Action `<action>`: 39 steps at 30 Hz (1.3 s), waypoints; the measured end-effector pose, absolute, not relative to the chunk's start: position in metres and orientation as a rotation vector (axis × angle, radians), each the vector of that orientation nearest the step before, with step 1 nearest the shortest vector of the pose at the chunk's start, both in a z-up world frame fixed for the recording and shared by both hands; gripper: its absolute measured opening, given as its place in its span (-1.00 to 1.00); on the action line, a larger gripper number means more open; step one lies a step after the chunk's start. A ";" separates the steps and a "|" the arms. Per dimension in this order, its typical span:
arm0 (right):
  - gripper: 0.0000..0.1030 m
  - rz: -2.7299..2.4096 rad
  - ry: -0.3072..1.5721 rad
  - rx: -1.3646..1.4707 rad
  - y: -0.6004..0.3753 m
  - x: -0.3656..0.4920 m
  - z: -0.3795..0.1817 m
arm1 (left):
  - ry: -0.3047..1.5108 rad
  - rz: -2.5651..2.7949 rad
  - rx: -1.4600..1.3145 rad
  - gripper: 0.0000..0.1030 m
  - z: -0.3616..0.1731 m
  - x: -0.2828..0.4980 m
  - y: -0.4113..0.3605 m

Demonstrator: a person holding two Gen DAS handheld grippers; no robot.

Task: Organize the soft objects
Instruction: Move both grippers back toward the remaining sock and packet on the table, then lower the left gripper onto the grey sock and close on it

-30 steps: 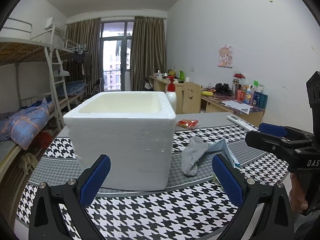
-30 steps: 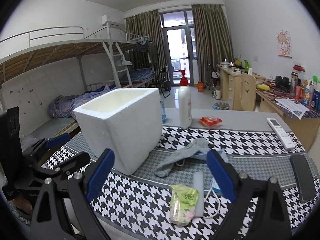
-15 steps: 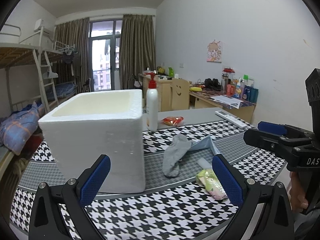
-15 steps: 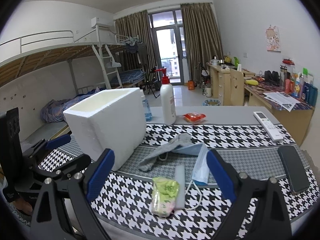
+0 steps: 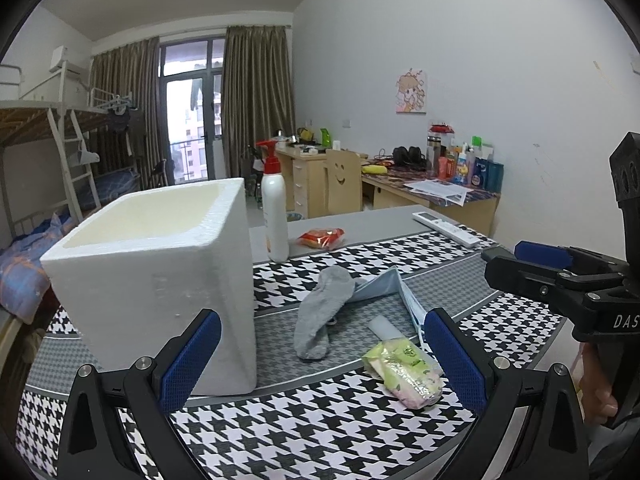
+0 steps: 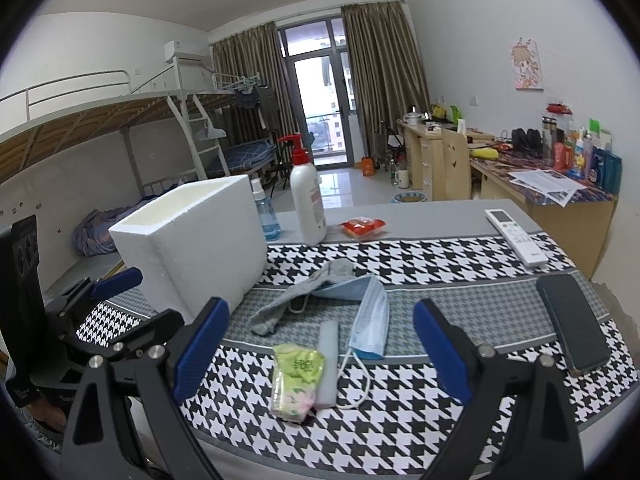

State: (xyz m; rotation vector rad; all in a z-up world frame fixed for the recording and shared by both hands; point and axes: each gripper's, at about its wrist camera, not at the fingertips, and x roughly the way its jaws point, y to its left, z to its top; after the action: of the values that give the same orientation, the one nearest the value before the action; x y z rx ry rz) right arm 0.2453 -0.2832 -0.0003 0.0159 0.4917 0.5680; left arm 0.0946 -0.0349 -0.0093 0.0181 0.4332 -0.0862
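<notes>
A grey sock (image 5: 322, 312) (image 6: 300, 294) lies on the houndstooth tablecloth right of a white foam box (image 5: 160, 276) (image 6: 192, 240). A light blue face mask (image 5: 386, 286) (image 6: 370, 318) lies beside and partly under it. A green tissue pack (image 5: 406, 368) (image 6: 296, 376) and a white sponge strip (image 6: 330, 356) lie nearer the front edge. My left gripper (image 5: 320, 358) is open and empty, above the table before the sock. My right gripper (image 6: 320, 346) is open and empty, above the tissue pack.
A white pump bottle (image 5: 274, 216) (image 6: 306, 196), a red snack packet (image 5: 322, 237) (image 6: 362, 227) and a remote (image 5: 446, 227) (image 6: 516, 236) sit further back. A blue spray bottle (image 6: 266, 212) stands behind the box. A black phone (image 6: 572, 322) lies at the right.
Both grippers have swung to the right, so the foam box moved left in both views and the sock, mask and tissue pack came toward the centre. Both stay open and empty.
</notes>
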 end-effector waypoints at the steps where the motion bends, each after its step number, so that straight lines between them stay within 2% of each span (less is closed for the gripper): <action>1: 0.85 0.565 0.492 0.017 -0.284 0.246 -0.001 | 0.435 -0.087 0.020 0.98 -0.010 0.095 -0.036; 39: 0.85 0.512 0.579 0.056 -0.315 0.290 -0.030 | 0.579 -0.094 0.108 0.98 -0.037 0.157 -0.074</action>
State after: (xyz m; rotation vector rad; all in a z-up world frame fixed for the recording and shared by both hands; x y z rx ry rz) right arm 0.2900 -0.3146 -0.0297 0.0559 0.5791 0.5123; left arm 0.1567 -0.0739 -0.0374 0.1080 0.5792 -0.0940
